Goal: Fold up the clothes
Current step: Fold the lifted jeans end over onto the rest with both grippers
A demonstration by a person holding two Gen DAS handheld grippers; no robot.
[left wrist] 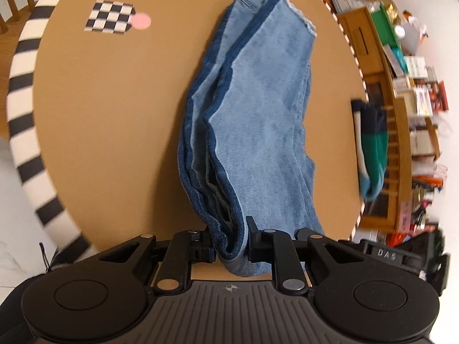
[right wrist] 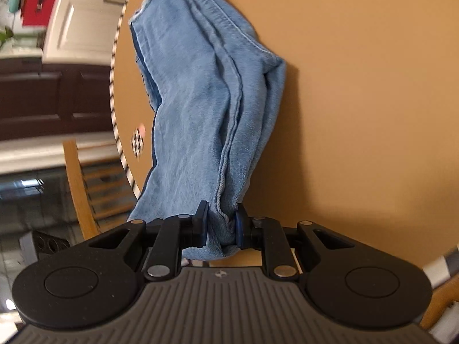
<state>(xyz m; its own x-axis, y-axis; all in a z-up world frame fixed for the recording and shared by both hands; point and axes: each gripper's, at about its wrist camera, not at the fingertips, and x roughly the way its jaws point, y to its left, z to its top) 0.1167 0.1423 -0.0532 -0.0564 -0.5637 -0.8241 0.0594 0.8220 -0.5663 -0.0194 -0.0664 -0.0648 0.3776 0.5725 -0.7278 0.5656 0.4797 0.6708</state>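
A pair of light blue jeans (left wrist: pixel 252 109), folded lengthwise into several layers, hangs down onto the round tan table (left wrist: pixel 109 132). My left gripper (left wrist: pixel 231 238) is shut on the near end of the denim, where a thick bunch of layers is pinched between its black fingers. In the right wrist view the same jeans (right wrist: pixel 198 109) stretch from the table's far rim toward me, and my right gripper (right wrist: pixel 221 223) is shut on another bunched edge with a seam. The near end is lifted off the table (right wrist: pixel 358 114); the far end rests on it.
A checkerboard marker (left wrist: pixel 110 17) with a pink dot (left wrist: pixel 141 20) lies on the table at the far left. A black-and-white striped band (left wrist: pixel 24 91) rims the table. A wooden chair with a green-and-navy garment (left wrist: pixel 371 149) stands right, before crowded shelves. Another wooden chair (right wrist: pixel 77 177) stands left.
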